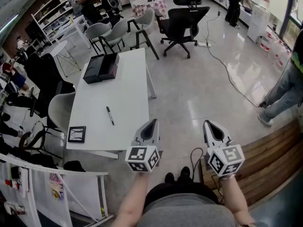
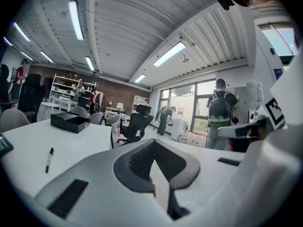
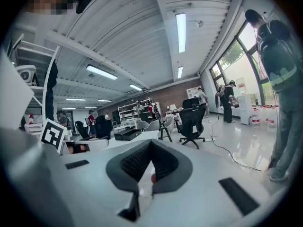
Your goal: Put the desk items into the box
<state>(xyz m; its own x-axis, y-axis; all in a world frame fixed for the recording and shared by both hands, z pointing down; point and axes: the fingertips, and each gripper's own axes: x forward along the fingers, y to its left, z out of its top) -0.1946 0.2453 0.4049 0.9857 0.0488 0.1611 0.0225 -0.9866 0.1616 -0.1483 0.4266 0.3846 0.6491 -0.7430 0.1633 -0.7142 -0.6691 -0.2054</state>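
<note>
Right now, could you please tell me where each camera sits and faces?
Head view: on the head, steeply down at table, pen, black box; forearms, left gripper, right gripper show.
Left gripper view: on left gripper, across the table; its shut jaws show.
Right gripper view: on right gripper, toward office chair; shut jaws show.
Shared: black box, in all.

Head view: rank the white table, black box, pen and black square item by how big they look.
1. white table
2. black box
3. black square item
4. pen, which looks about as long as the square item's side but far thinner, so it covers the least area.
</note>
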